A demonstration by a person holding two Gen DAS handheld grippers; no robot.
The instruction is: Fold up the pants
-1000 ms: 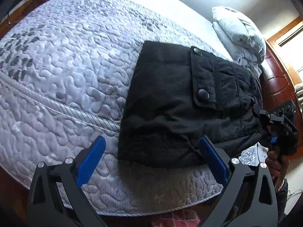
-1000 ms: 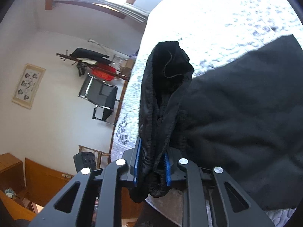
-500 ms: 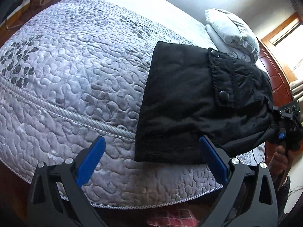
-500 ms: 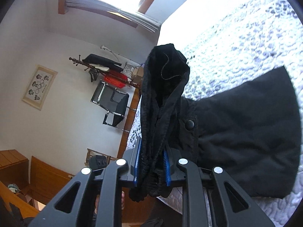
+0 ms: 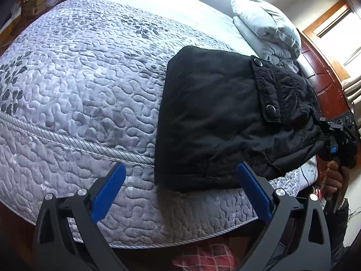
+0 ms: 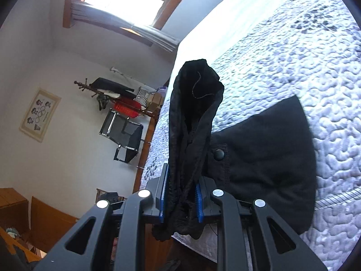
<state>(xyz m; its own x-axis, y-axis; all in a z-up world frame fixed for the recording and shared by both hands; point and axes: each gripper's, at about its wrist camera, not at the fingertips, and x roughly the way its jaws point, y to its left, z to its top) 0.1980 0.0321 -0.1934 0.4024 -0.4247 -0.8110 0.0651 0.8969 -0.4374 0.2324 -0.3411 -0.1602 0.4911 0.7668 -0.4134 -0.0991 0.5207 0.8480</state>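
Observation:
Black pants (image 5: 216,122) lie folded into a thick rectangle on the quilted grey bed (image 5: 79,85), near its front right corner, snap pocket flap up. My left gripper (image 5: 180,180) is open and empty, hovering off the bed's front edge below the pants. My right gripper (image 6: 181,194) is shut on the bunched waistband end of the pants (image 6: 194,117), which stands up between its blue pads. It also shows in the left wrist view (image 5: 334,144) at the pants' right end.
White pillows (image 5: 266,29) lie at the bed's head beside a wooden headboard (image 5: 320,67). A folding chair (image 6: 124,135) and coat rack (image 6: 108,90) stand by the wall beyond the bed. A red checked cloth (image 5: 203,257) lies below the bed edge.
The pants have slid to the right along the bed with my right gripper pulling the waistband end. My left gripper stays open and has drawn back slightly.

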